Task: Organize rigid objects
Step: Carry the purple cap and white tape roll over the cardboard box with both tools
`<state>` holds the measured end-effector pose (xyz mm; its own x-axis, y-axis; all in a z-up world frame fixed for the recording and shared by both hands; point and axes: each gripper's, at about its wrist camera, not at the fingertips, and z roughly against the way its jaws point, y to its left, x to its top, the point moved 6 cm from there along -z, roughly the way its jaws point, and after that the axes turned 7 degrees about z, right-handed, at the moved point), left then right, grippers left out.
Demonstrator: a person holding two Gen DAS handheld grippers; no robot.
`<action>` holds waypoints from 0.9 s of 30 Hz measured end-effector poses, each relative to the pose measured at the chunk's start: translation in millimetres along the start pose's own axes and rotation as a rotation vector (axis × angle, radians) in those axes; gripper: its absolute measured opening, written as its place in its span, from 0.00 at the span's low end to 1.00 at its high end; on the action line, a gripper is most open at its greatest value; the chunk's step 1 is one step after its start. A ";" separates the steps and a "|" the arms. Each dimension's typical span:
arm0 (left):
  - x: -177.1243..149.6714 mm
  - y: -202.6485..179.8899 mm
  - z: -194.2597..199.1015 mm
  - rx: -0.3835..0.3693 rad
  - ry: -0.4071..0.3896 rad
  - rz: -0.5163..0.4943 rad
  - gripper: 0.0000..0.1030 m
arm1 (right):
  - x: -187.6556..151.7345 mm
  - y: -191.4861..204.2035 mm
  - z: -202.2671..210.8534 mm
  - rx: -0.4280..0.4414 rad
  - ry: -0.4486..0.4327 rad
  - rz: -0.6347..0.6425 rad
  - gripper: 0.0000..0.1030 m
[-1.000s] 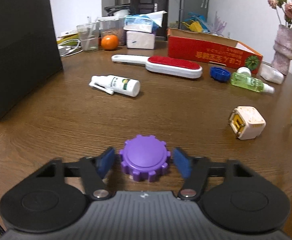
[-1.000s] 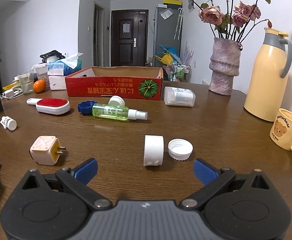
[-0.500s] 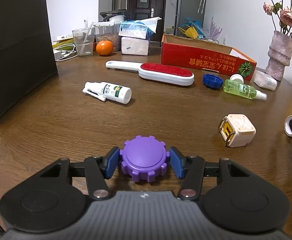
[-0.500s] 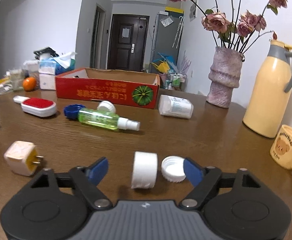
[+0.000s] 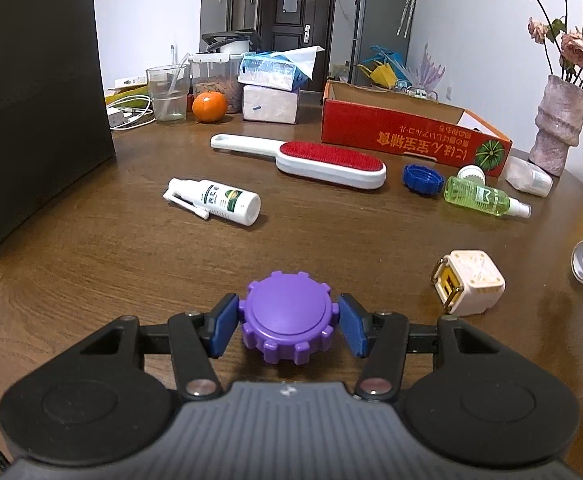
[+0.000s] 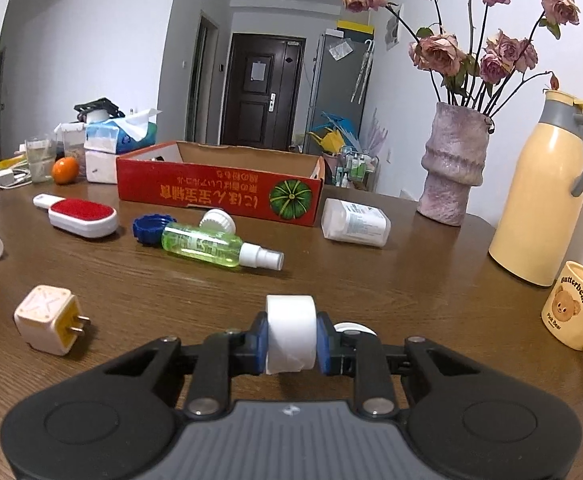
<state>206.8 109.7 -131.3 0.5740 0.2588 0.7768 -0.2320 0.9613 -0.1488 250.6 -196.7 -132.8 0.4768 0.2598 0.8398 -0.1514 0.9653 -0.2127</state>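
Observation:
My left gripper is shut on a purple toothed cap, its blue pads against both sides, held just above the wooden table. My right gripper is shut on a white roll, pads on its flat ends. A white cap lies just behind the right finger. A red cardboard box stands open at the back; it also shows in the left wrist view.
On the table lie a white spray bottle, a red lint brush, a blue cap, a green spray bottle, a plug cube and a white bottle. A vase, thermos and mug stand right. A black box stands left.
Both grippers closed: the left pads came in onto the purple cap, the right moved forward and shut on the white roll. Both views rose slightly.

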 end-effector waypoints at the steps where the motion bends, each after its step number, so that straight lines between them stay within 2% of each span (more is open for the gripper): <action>1: 1.4 -0.9 0.1 -0.003 -0.002 0.003 0.54 | 0.6 -0.2 0.2 0.002 -0.002 -0.003 0.23; 12: 24.7 -22.2 5.2 -0.037 -0.052 -0.013 0.54 | 19.7 -0.8 6.1 0.023 -0.040 -0.024 0.22; 27: 84.2 -71.2 -3.7 -0.132 -0.129 -0.032 0.54 | 72.2 14.0 -11.0 0.058 -0.097 -0.048 0.23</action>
<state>274.6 63.4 -57.5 0.4721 0.2216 0.8532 -0.1048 0.9751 -0.1953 292.4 -164.2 -80.7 0.3996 0.2064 0.8932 -0.1817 0.9728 -0.1435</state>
